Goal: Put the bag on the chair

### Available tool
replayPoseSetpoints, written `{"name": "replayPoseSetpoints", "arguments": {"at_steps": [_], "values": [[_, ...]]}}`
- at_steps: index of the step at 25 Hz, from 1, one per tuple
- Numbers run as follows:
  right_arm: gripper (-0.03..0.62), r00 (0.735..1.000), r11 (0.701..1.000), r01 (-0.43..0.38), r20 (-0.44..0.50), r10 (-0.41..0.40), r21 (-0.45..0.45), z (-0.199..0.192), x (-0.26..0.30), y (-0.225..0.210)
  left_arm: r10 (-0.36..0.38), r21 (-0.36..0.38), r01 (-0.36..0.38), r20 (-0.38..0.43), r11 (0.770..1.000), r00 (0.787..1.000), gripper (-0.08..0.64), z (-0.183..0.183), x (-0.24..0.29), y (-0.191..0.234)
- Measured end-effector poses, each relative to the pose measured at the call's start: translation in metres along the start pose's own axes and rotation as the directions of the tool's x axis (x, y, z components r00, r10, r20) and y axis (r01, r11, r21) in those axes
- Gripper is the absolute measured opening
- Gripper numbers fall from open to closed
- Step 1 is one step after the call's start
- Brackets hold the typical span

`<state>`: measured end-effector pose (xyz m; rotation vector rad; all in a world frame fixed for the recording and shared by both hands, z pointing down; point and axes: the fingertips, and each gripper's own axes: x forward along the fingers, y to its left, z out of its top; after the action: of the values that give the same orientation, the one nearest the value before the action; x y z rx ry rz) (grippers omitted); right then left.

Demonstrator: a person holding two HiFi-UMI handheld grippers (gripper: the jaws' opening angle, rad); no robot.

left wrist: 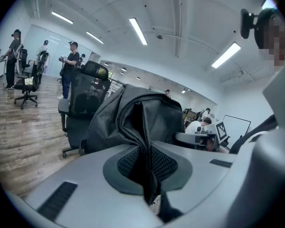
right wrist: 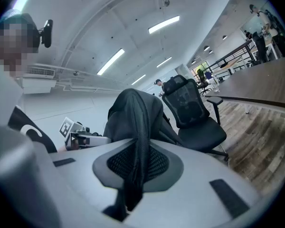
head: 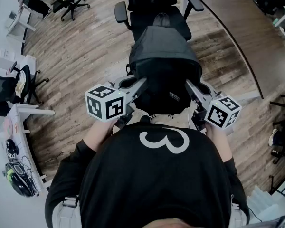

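A black backpack (head: 164, 70) hangs in the air between both grippers, just in front of a black office chair (head: 154, 13). My left gripper (head: 138, 88) is shut on a fold of the bag's left side; the pinched fabric (left wrist: 145, 163) runs between its jaws. My right gripper (head: 191, 90) is shut on the bag's right side, with a strip of black fabric (right wrist: 135, 160) clamped between its jaws. The chair (right wrist: 192, 113) stands empty behind the bag, and the chair (left wrist: 83, 108) shows left of the bag in the left gripper view.
Wood floor (head: 80, 46) surrounds the chair. White desks with clutter (head: 14, 127) line the left side, with other black chairs (head: 71, 1) at the back left. A curved dark table edge (head: 237, 37) runs at the right. People stand far off at the left (left wrist: 69, 65).
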<state>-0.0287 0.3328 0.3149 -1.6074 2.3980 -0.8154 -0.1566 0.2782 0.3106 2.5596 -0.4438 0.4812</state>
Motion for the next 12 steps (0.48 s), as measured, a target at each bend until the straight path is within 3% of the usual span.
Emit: {"name": "replayPoseSetpoints", "arguments": {"at_steps": [12], "values": [[0.046, 0.999, 0.999, 0.023, 0.032, -0.021, -0.048, 0.002, -0.014, 0.011, -0.029, 0.029, 0.028, 0.035, 0.999, 0.999, 0.029, -0.001, -0.009, -0.014]]}}
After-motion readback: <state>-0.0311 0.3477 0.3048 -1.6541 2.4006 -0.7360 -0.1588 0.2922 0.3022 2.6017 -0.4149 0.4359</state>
